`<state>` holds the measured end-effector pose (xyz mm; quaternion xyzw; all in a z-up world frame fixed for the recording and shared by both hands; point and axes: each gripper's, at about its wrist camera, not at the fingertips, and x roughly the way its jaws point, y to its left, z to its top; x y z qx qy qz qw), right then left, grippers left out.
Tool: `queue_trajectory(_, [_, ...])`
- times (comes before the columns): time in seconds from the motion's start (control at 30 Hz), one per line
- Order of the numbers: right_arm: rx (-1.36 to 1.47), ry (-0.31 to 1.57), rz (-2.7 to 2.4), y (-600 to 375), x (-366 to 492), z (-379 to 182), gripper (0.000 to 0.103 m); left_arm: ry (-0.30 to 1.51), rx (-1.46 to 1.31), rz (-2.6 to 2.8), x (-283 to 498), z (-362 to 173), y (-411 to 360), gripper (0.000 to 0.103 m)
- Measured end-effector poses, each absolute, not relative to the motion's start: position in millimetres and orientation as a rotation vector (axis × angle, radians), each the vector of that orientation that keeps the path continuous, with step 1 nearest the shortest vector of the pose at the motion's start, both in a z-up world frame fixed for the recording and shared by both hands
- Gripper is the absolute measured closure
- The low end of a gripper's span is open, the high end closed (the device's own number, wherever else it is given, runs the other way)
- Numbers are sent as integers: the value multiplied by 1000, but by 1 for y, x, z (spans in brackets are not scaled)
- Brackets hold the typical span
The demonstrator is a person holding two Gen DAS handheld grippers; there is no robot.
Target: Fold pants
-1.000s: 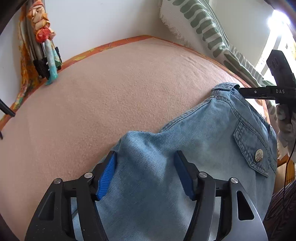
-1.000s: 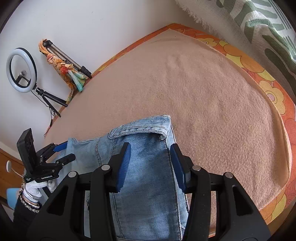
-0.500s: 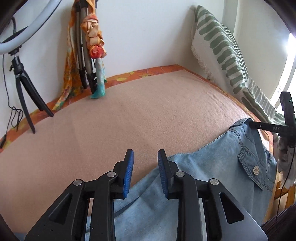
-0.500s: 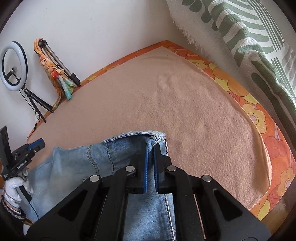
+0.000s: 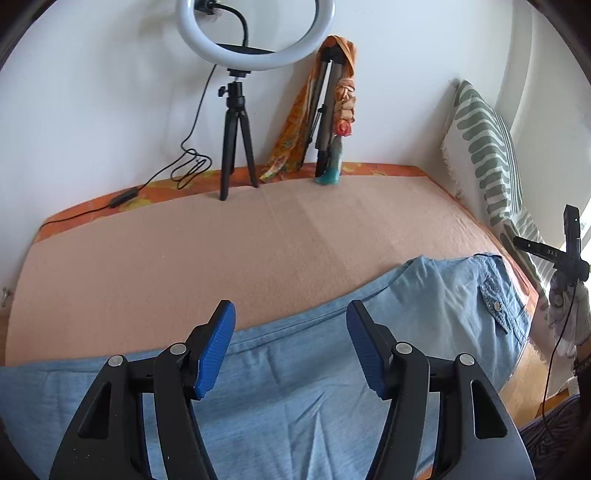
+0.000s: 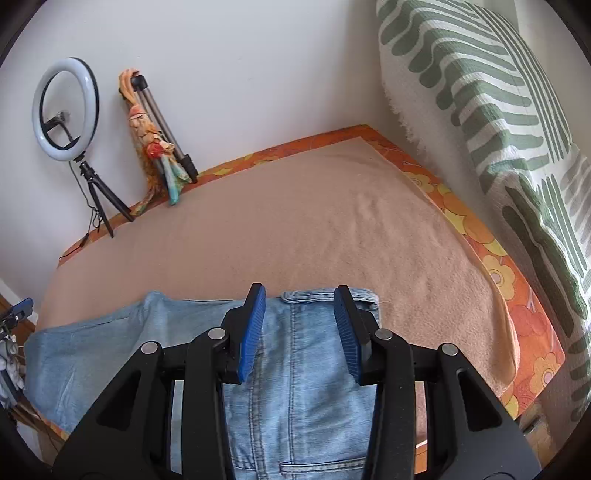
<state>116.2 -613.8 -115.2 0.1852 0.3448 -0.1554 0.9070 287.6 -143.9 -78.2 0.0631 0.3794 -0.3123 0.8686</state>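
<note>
One pair of light blue denim pants (image 5: 314,369) is seen lying on the peach blanket (image 5: 221,258) of a bed, near its front edge. In the left wrist view the legs are shown stretched across the lower frame, with a buttoned flap pocket (image 5: 498,308) towards the right end; in the right wrist view the waistband (image 6: 325,295) and the centre seam are shown instead, along with a welt pocket at the bottom edge.

The left gripper (image 5: 290,343) is held above the leg fabric with its jaws spread wide and nothing between the blue pads (image 5: 216,350). The right gripper (image 6: 299,332) is likewise held over the waistband with its jaws parted; whether its pads (image 6: 253,332) touch the denim cannot be judged from this angle. At the right margin of the left wrist view a black handle marked "DAS" (image 5: 565,251) and a gloved hand (image 5: 565,306) are caught, probably belonging to the right-hand tool.

Against the far wall one ring light (image 5: 255,33) on a black tripod (image 5: 236,136) is seen in both views, and one folded tripod wrapped in an orange scarf (image 5: 332,110). One green-striped white cushion (image 6: 498,129) is shown large in the right wrist view and only as an edge in the left. An orange floral sheet (image 6: 480,236) is visible under the blanket's border.
</note>
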Motion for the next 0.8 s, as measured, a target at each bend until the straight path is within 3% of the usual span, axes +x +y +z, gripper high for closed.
queue_trajectory(0.37, [231, 847, 24, -505, 235, -156, 62, 825, 80, -435, 253, -114, -6, 33])
queue_trajectory(0.7, [151, 978, 72, -473, 304, -205, 60, 846, -132, -243, 244, -145, 107, 33])
queue_trajectory(0.73, [157, 980, 79, -472, 305, -206, 62, 849, -165, -231, 243, -148, 117, 33])
queue_trajectory(0.8, [150, 971, 84, -468, 305, -204, 92, 860, -219, -200, 243, -154, 134, 33])
